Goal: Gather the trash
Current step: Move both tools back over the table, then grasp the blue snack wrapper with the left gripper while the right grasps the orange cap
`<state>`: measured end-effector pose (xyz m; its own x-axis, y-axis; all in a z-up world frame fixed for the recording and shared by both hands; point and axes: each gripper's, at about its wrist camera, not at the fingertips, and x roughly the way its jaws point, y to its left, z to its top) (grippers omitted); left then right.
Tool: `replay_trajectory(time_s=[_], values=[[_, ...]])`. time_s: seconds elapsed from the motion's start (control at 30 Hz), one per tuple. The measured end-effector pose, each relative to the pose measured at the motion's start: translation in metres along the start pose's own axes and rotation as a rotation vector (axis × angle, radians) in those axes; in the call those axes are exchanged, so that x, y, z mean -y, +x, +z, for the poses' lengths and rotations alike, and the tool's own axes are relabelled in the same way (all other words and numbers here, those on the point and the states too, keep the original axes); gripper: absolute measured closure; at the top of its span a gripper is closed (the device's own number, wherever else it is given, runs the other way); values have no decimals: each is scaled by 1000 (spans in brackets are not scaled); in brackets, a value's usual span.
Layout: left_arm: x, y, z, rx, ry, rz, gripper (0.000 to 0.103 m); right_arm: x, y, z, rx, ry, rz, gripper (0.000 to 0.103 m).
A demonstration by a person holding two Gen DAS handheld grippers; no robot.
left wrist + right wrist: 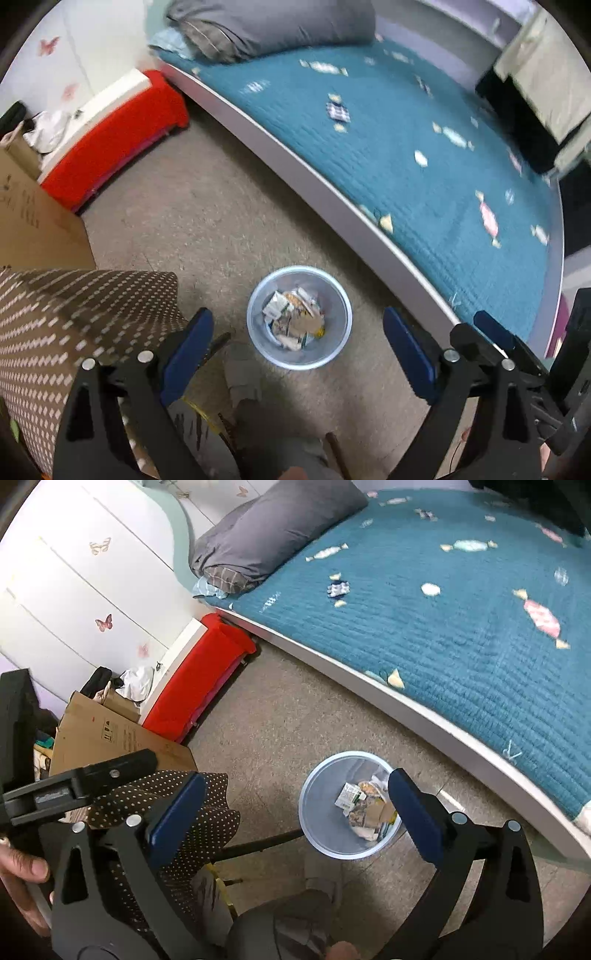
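A pale blue round waste bin (255,295) stands on the carpet beside the bed, holding several crumpled wrappers and bits of paper (293,319). My left gripper (296,320) hangs over it, pointing steeply down, open, with nothing between its blue pads (192,343). The right wrist view shows the same bin (314,782) and its trash (364,805) just inside the right finger. My right gripper (296,779) is open and empty. Its blue pad and black frame (491,332) show at the left view's lower right.
The bed with a teal candy-print quilt (406,147) and a grey pillow (273,26) runs along the right. A red-covered box (122,129), a cardboard box (110,738) and a brown dotted cushion (74,314) crowd the left. A hand (22,867) and a grey-clad leg (295,923) are below.
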<state>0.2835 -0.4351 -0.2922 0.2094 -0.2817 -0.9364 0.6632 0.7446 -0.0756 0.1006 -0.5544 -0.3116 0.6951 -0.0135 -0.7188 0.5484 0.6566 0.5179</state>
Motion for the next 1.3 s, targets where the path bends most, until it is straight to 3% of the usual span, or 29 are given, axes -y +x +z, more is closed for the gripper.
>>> replay_trajectory(time_s=[0.2,0.67,1.03,1.3], values=[[-16,-61,-34,170,-52,11,12,-43,-32,-7,41,-83,26,6],[-66,-196,-147,452,-124,42,11,-168,-98,-51,60,-355,126,6],[-152,-242,-252,507,-217,153,11,-265,-85,-116,-27,-600,187,6],[-225,-242,-330,436,-271,248,11,-310,-59,-156,-100,-703,226,6]])
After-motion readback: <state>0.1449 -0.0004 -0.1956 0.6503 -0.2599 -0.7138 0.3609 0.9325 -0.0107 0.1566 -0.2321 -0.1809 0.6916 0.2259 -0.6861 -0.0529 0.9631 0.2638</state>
